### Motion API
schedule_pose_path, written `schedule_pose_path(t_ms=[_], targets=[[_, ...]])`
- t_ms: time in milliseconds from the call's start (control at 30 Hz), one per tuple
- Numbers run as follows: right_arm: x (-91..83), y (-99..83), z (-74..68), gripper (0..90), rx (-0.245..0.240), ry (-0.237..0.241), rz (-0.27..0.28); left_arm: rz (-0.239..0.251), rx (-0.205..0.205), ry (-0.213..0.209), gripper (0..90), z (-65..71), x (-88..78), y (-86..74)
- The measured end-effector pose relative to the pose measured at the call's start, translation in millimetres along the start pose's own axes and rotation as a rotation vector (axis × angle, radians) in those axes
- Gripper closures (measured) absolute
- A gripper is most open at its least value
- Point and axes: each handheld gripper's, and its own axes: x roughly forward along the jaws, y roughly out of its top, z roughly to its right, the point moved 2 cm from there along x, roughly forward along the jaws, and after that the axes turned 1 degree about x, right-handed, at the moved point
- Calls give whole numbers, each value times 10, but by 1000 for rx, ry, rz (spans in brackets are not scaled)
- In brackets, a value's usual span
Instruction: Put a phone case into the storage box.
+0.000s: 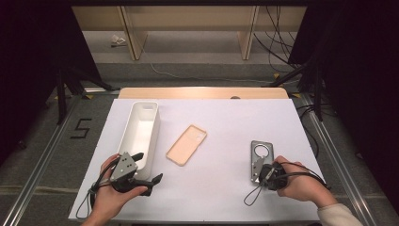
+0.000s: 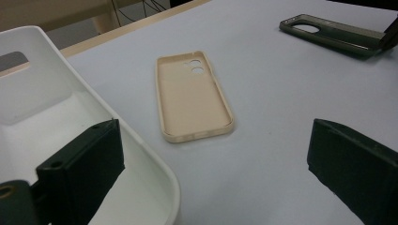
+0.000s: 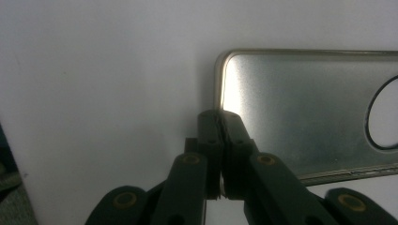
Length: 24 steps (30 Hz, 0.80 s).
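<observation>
Presumably for sorting, the bench carries a white bin at left. Lower right, the right hand-held gripper pinches the grey phone case; the left hand-held gripper gapes astride the bin's rim, steadying it.

A grey phone case with a brushed, metallic sheen is pinched at its edge by the matt black plastic right gripper. A matt beige case and a smooth, glossy white plastic bin are seen by the left gripper, on a matt white tabletop.

Right gripper fingers clamped on grey phone case edge.
</observation>
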Motion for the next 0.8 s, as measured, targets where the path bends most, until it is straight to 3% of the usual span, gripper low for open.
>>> schedule_pose_path(t_ms=[333, 800], targets=[[-161, -14, 70, 886, 78, 11, 176, 4, -3, 1, 41, -5, -8, 4], [-228, -23, 188, 887, 189, -32, 396, 11, -1, 1, 47, 6, -9, 18]])
